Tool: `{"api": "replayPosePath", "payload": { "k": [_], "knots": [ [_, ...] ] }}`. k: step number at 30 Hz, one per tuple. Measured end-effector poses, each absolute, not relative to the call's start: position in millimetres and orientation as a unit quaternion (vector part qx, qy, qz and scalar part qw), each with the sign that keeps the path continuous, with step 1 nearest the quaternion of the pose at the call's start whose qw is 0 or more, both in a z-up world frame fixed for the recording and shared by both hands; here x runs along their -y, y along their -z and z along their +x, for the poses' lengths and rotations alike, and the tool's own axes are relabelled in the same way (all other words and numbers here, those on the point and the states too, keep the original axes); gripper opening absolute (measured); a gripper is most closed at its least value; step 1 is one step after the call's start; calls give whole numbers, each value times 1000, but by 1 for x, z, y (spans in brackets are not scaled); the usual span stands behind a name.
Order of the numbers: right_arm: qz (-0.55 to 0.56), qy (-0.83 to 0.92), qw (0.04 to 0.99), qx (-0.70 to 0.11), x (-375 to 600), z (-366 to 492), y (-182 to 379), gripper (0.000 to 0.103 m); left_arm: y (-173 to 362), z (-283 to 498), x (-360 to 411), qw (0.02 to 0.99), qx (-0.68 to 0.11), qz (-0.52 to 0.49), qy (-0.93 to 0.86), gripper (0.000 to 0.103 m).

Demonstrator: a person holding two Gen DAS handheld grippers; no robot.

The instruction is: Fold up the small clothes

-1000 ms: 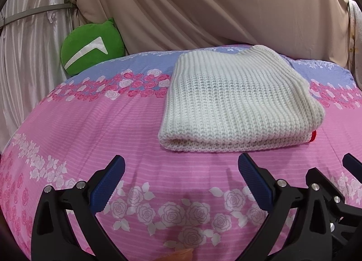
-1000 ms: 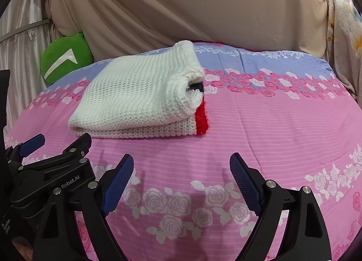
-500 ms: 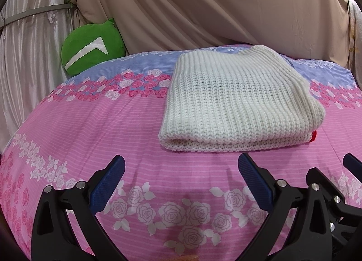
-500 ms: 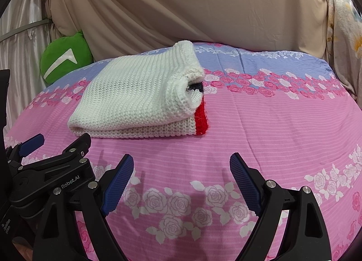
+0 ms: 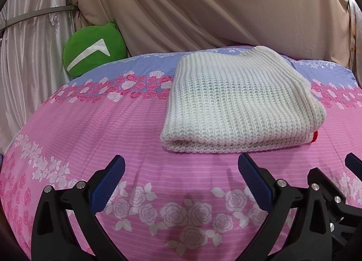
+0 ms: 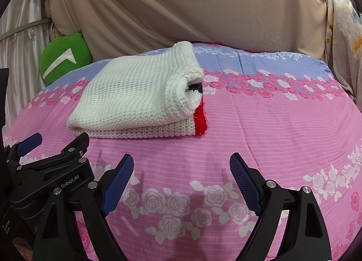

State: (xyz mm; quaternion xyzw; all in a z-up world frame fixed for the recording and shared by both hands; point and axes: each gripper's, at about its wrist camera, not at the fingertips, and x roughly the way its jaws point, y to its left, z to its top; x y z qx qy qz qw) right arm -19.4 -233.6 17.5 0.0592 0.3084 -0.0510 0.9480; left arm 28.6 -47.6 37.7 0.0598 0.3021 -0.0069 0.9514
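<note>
Lying folded mid-bed, white knit sweater [image 5: 239, 102], red edge poking out right. Left gripper [image 5: 181, 184] and right gripper [image 6: 181, 179] near side, jaws wide, empty. Risk: clumsy regrasp snags loose knit, unrolls top fold.

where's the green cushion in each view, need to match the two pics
Left wrist view: the green cushion sits upper left, behind the far left edge of the bed, against the curtain.
Right wrist view: it is at the far left, smaller, also behind the bed's far edge.
Shared landmark: the folded white sweater, right of the cushion in both.
</note>
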Motion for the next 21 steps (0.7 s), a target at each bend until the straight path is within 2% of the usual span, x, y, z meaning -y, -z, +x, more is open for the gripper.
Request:
{"api": "replayPosePath", "payload": {
  "k": [11, 15, 21],
  "knots": [
    [57, 61, 948, -308, 232, -21, -18, 85, -40, 28, 49, 952, -299, 65, 2, 98],
    [56, 61, 948, -307, 233, -20, -18, 85, -41, 26, 50, 954, -294, 68, 2, 93],
    [54, 66, 948, -306, 232, -20, -19, 85, -40, 26, 50, 953, -294, 68, 5, 92]
  ]
}}
